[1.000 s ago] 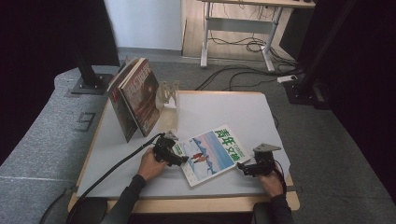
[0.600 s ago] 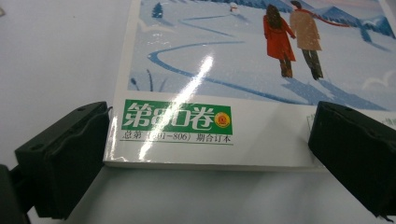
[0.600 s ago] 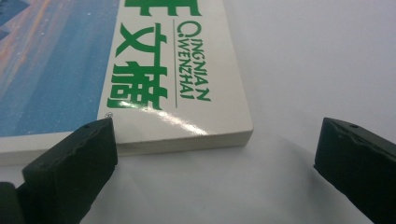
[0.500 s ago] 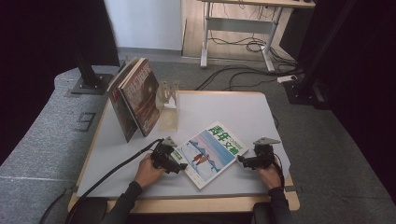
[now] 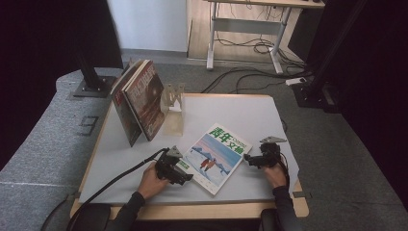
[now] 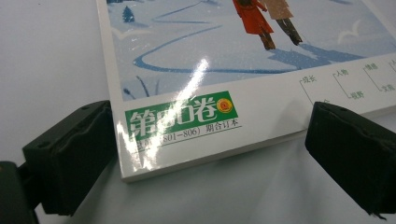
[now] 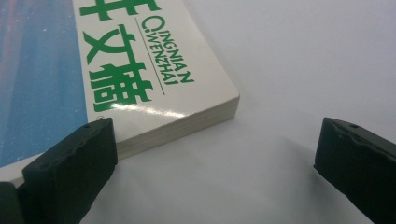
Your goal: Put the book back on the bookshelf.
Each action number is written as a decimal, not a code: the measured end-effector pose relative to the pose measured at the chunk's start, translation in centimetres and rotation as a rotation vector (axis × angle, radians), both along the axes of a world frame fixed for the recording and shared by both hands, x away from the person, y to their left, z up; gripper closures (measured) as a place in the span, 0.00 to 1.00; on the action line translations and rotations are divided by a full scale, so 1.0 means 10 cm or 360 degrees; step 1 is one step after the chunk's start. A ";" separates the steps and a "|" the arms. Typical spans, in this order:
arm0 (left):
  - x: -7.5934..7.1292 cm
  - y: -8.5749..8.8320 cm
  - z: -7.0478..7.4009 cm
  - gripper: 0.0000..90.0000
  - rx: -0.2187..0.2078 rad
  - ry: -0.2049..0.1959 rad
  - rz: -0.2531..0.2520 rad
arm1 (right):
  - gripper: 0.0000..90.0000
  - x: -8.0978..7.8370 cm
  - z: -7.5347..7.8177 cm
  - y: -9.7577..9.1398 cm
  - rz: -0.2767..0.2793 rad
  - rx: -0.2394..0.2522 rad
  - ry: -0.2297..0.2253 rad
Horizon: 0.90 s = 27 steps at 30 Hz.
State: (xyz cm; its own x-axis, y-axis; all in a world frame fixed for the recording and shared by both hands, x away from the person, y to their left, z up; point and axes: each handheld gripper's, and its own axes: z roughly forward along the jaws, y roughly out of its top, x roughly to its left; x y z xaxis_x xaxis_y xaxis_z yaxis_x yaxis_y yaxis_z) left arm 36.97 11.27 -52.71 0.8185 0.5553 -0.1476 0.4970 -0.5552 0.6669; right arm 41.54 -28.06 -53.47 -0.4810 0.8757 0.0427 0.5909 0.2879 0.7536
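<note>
Left tongs (image 5: pixel 185 177): released — jaws spread wide in the left gripper view, one on each side of the magazine's near corner, low over the counter; the left jaw sits just beside the spine edge, the right jaw stands off the bottom edge.
Right tongs (image 5: pixel 248 160): released as well — in the right gripper view the jaws stand far apart, the left one close against the magazine's edge, the right one over bare counter, well apart from the magazine.
Left hand (image 5: pixel 150 180): wrapped round the left tongs' body, forearm coming in from the bottom edge, a black cable trailing off to the lower left.
Right hand (image 5: pixel 275 175): behind the right tongs, near the counter's right front.
Magazine (image 5: pixel 214 156): lies flat, cover up, turned at an angle on the front half of the counter, between the two tongs; snowy blue picture with two small walking figures, green title characters at its far end.
Magazine close up (image 6: pixel 243 70): green label with white characters at the corner, glare across the glossy cover, thick white page block resting on the counter.
Title corner (image 7: pixel 140 70): green lettering "QINGNIAN WENZHAI" beside large green characters.
Counter (image 5: pixel 240 108): pale grey top with a wooden rim.
Standing books (image 5: pixel 139 103): two leaning upright at the left rear, cover facing right.
Clear stand (image 5: pixel 174 108): just beside the standing books, on their right.
</note>
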 end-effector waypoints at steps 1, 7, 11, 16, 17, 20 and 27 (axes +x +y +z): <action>-0.01 0.00 0.00 0.02 -0.0005 0.0006 -0.0003 | 0.00 0.01 0.00 0.00 -0.0005 -0.0001 -0.0002; -0.08 -0.02 0.02 0.02 0.0011 0.0028 -0.0045 | 0.00 0.11 0.00 0.02 -0.0042 0.0001 -0.0006; -0.14 -0.04 0.02 0.02 0.0013 0.0034 -0.0061 | 0.00 0.17 -0.01 0.04 -0.0076 0.0005 -0.0005; -0.15 -0.04 0.03 0.01 0.0010 0.0049 -0.0086 | 0.00 0.19 -0.01 0.06 -0.0130 0.0004 -0.0004; -0.13 -0.03 0.04 0.02 -0.0005 0.0061 -0.0096 | 0.00 0.19 -0.01 0.06 -0.0136 0.0005 -0.0001; -0.09 0.01 0.08 0.05 -0.0060 0.0052 -0.0099 | 0.01 0.18 -0.01 0.05 -0.0152 -0.0025 0.0008; 0.08 0.09 0.14 0.07 -0.0129 0.0028 -0.0004 | 0.02 0.09 0.06 0.05 -0.0125 0.0041 -0.0006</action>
State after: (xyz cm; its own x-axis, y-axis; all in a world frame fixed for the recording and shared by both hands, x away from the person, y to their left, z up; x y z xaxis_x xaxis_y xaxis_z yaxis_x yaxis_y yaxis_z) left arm 37.78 12.19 -51.26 0.8168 0.5389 -0.2062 0.5076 -0.5011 0.7009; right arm 42.41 -27.60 -52.85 -0.4110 0.9094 0.0642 0.6083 0.2211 0.7623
